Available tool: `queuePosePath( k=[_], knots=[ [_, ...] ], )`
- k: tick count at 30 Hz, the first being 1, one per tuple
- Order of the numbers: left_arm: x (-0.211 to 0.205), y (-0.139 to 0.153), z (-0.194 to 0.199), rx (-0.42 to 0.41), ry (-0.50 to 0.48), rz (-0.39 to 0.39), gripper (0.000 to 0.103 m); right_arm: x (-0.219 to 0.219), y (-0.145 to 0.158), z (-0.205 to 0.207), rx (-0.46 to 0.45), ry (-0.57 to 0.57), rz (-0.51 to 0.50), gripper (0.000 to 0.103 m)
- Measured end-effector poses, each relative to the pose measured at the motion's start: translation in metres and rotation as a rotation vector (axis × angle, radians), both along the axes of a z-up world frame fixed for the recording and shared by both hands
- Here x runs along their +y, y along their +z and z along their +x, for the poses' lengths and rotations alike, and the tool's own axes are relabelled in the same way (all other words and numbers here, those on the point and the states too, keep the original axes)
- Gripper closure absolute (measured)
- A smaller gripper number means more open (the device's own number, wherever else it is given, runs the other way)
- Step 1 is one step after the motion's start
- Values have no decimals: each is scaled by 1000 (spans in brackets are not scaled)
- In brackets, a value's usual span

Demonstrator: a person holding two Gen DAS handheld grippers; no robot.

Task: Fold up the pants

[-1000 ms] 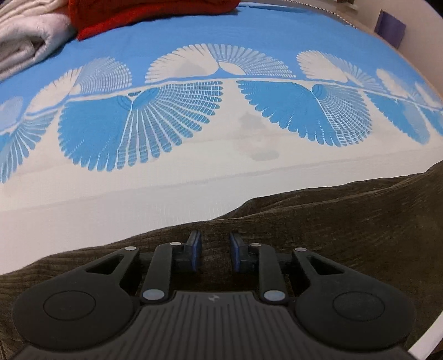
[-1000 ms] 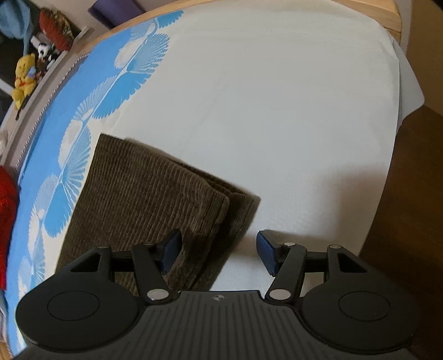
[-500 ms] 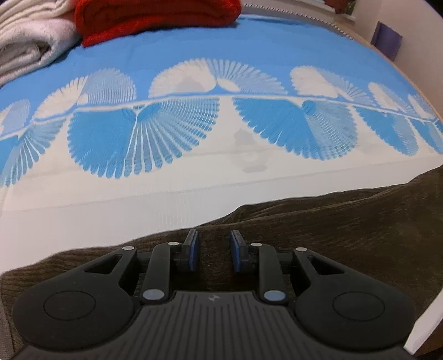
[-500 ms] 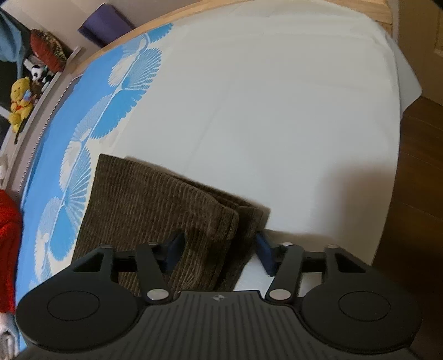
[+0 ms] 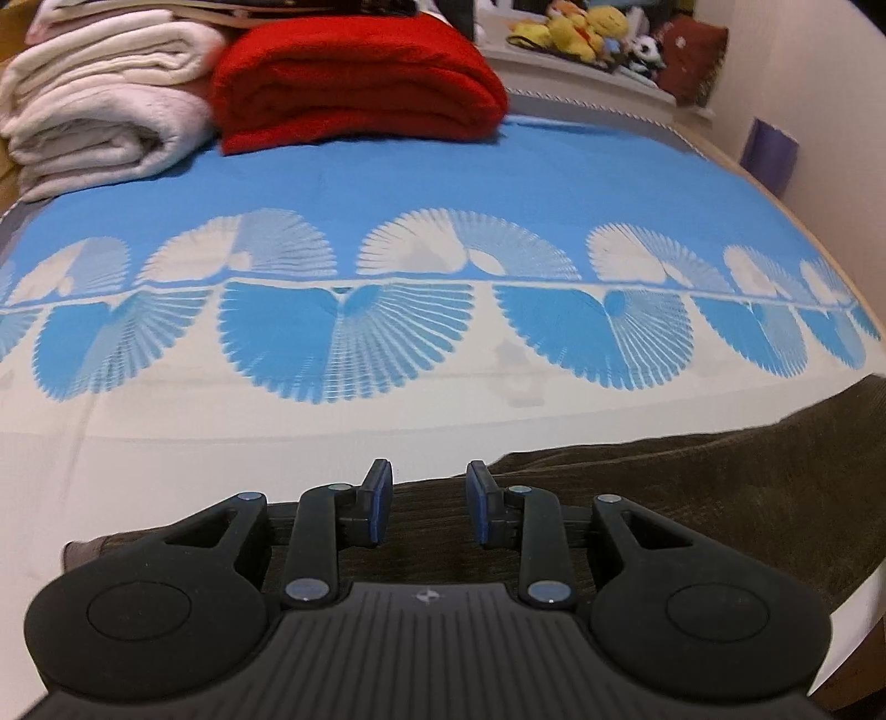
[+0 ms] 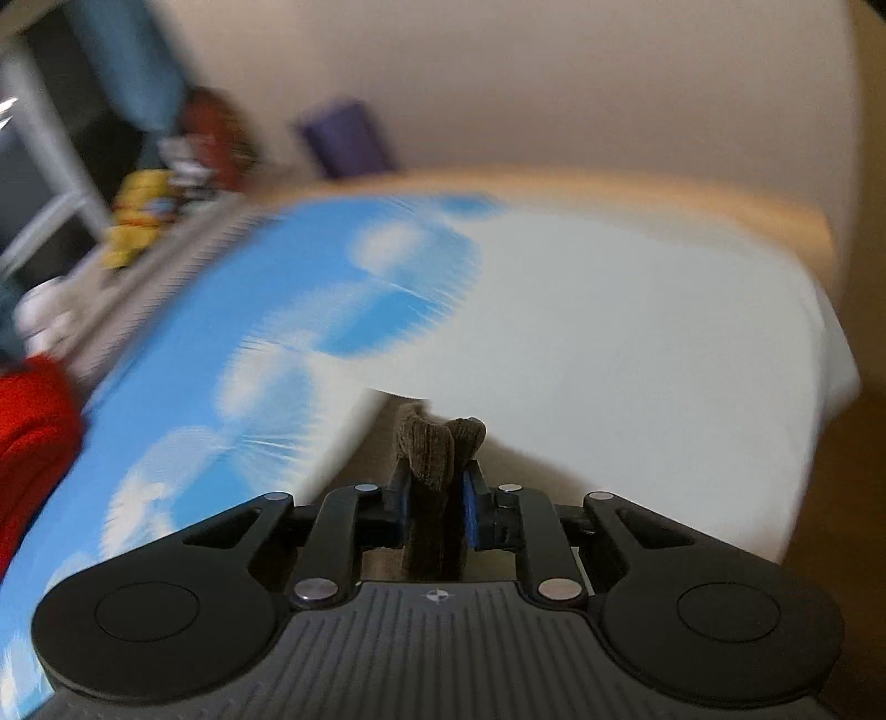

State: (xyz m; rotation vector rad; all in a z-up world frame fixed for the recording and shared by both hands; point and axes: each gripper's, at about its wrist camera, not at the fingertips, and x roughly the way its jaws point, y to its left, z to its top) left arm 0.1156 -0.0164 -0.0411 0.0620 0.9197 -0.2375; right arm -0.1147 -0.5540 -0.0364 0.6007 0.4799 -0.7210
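We see the bed [image 5: 443, 454] first, filling most of both views, its cover white on the near side and blue with white fan shapes farther back. At its far end in the left view lie a folded red blanket [image 5: 354, 83] and, just beside it, a stack of white towels [image 5: 105, 99]; soft toys [image 5: 587, 27] sit on a ledge beyond. The brown corduroy pants [image 5: 692, 487] lie across the near white part of the bed, running off to the right. Our left gripper [image 5: 429, 501] hangs over their edge, its jaws partly apart and just opened a little further; whether the pads touch the cloth we cannot tell. Our right gripper [image 6: 434, 501] has just been closing, and its blue pads now pinch a bunched fold of the pants, which sticks up past the fingertips. That view is blurred.
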Motion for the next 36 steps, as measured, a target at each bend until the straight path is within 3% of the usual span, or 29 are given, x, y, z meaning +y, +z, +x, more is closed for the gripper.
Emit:
queuePosePath(
  k=[5, 7, 10, 12, 14, 16, 18, 21, 25, 29, 36],
  knots=[
    [33, 10, -8, -9, 47, -23, 71, 141, 70, 28, -138, 300, -347, 85],
    [46, 12, -10, -10, 62, -28, 71, 205, 78, 39, -158, 473, -455, 85],
    [67, 13, -13, -7, 90, -37, 71, 298, 60, 49, -135, 762, -542, 84],
    [80, 13, -14, 5, 105, -44, 70, 359, 28, 55, -57, 1007, -550, 84],
    [90, 12, -15, 18, 114, -50, 68, 411, -17, 60, 107, 1261, -564, 81],
    [98, 11, -17, 28, 120, -54, 65, 447, -67, 55, 281, 1461, -559, 78],
    [103, 10, -17, 36, 119, -55, 65, 463, -95, 45, 395, 1618, -525, 78],
    [106, 11, -18, 32, 108, -58, 64, 472, -95, 29, 377, 1673, -635, 69],
    [103, 9, -15, 39, 106, -65, 64, 454, -73, 37, 281, 1610, -589, 54],
    [94, 8, -14, 39, 81, -61, 64, 445, -79, 48, 309, 1505, -568, 52],
    [87, 4, -13, 45, 68, -44, 63, 448, -103, 57, 347, 1512, -587, 52]
  ],
)
